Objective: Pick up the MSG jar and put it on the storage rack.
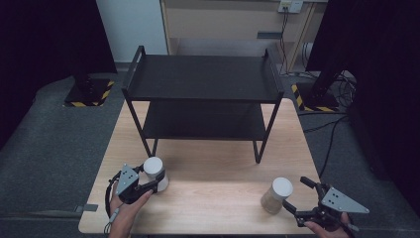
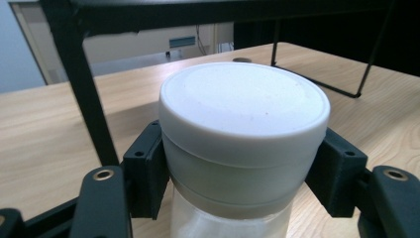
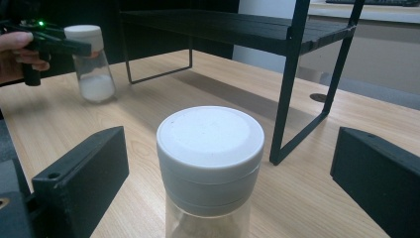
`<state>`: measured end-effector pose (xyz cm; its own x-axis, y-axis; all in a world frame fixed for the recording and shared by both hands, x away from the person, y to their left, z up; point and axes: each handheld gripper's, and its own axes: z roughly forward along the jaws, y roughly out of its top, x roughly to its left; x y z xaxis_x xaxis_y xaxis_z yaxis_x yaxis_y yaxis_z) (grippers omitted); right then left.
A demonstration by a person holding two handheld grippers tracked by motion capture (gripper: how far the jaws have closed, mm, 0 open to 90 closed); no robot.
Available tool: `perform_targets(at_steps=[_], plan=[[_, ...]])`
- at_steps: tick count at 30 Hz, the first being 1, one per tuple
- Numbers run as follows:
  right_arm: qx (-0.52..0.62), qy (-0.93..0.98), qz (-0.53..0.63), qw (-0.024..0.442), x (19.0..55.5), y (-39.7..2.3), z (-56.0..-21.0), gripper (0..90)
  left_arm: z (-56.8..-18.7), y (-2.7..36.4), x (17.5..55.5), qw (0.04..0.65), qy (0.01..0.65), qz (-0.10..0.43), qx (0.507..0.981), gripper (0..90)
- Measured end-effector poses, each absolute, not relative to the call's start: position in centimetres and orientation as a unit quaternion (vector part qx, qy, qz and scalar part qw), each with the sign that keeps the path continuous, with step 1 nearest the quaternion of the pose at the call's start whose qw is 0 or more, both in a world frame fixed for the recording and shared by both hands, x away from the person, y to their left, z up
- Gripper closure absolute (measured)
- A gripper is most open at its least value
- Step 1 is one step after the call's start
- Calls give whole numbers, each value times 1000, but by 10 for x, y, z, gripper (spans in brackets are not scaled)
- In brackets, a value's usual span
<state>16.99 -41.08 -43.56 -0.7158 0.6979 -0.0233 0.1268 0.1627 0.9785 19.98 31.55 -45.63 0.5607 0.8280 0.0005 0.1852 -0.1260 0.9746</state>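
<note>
A light wooden table [image 1: 208,168] stands on a grey carpet floor [image 1: 49,134]. A black metal shelf [image 1: 203,79] sits on it. Dark curtains [image 1: 49,29] hang at both sides.

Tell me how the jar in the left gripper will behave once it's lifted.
The left gripper clamps the jar just under its white lid, so the lid's overhang probably stops any slipping. Its clear body holds little white powder, so it is likely light. Gripped high, it may swing slightly.

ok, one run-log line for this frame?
left tool: shut on left jar | right tool: open around right jar | shelf rack: empty
</note>
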Motion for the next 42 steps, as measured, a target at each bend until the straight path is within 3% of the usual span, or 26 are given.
perform_targets(at_steps=[23, 42], plan=[[284, 720, 584, 244, 169, -414, -433, 20, -377, 314, 193, 577, 304, 288, 701, 334], [282, 720, 587, 241, 170, -415, -432, 20, -331, 323, 213, 599, 260, 257, 712, 334]])
